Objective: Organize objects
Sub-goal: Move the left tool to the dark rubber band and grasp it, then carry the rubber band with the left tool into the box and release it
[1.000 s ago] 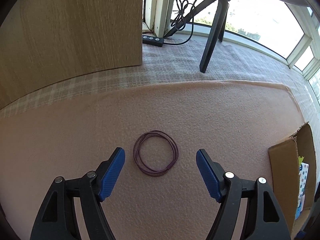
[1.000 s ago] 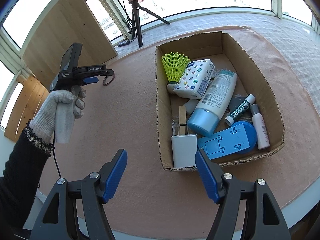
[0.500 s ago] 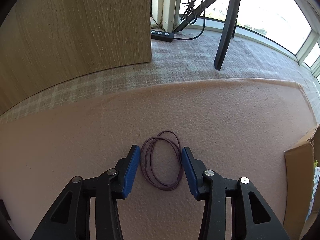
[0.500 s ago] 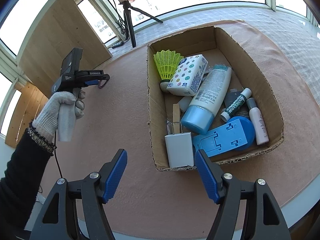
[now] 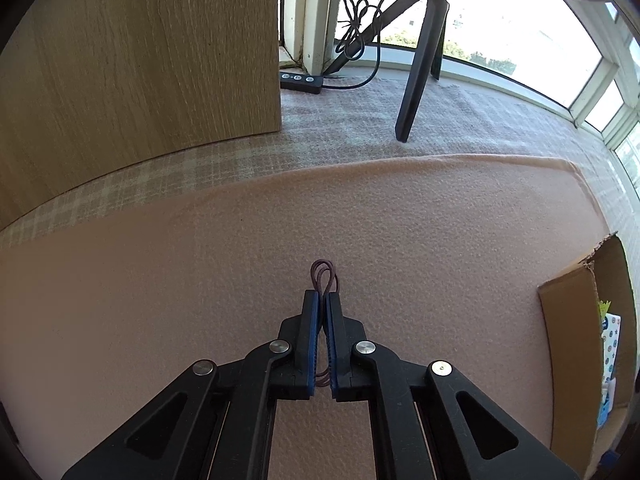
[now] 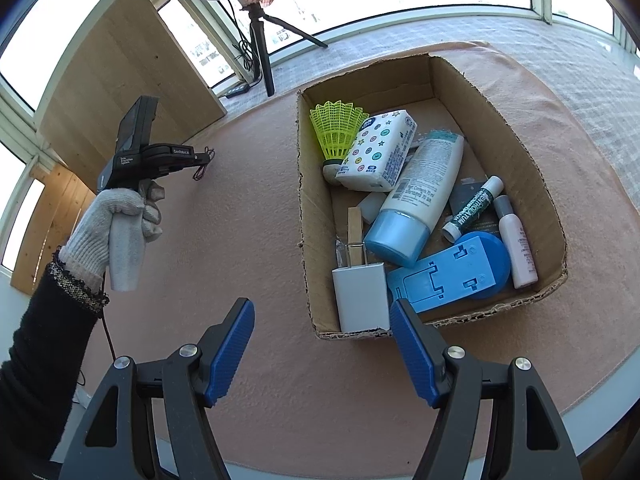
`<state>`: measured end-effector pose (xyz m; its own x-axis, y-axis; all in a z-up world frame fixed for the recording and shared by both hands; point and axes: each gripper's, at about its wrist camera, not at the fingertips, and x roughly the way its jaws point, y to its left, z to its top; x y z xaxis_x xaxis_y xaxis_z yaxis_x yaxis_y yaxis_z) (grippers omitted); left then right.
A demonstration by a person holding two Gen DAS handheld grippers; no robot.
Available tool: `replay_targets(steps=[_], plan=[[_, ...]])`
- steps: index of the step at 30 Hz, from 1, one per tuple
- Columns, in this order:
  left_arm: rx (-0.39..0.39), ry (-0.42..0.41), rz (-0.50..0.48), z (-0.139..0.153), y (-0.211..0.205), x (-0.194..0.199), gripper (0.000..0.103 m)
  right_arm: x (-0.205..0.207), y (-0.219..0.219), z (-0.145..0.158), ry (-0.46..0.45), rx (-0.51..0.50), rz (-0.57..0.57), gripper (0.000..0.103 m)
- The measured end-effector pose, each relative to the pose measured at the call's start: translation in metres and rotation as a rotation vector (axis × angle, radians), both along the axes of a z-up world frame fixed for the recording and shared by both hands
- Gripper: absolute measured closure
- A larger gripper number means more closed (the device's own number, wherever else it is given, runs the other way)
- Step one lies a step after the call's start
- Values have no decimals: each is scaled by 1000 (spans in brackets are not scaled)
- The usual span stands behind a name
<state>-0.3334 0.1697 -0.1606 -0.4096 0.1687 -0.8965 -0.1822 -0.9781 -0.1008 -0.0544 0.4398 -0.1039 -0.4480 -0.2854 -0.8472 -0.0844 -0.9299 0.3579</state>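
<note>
A thin purple hair band [image 5: 324, 276] lies on the pink cloth, squeezed flat between the blue pads of my left gripper [image 5: 323, 300], which is shut on it. Only its far loop and a short bit behind the pads show. In the right wrist view the left gripper [image 6: 202, 158] is held by a gloved hand [image 6: 116, 216] at the left, with the band [image 6: 204, 166] at its tip. My right gripper [image 6: 322, 320] hangs open with nothing between its fingers, just before the near left corner of the cardboard box [image 6: 532, 176].
The box holds a yellow shuttlecock [image 6: 338, 128], a tissue pack [image 6: 378, 150], a blue-capped tube [image 6: 420, 196], a white charger [image 6: 360, 292], a blue stand [image 6: 448, 272] and small bottles. A tripod [image 5: 420, 60], a wooden panel [image 5: 140, 52] and a cable remote [image 5: 300, 80] stand beyond the cloth.
The left gripper's jaws went from wide open around the round band to shut, pinching it into a narrow loop. The right gripper kept its opening.
</note>
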Motion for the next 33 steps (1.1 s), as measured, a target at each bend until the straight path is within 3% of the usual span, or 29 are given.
replay_targets(steps=[7,15,33], plan=[[64,63,-105,39,27,32,99,1,-3,2,8,6,9,36],[130,106,-250,74,90,68,99,8,-4,5,16,16,14,36],[170,89,-420,78,220,90,99,24,15,7,25,12,-10,36]])
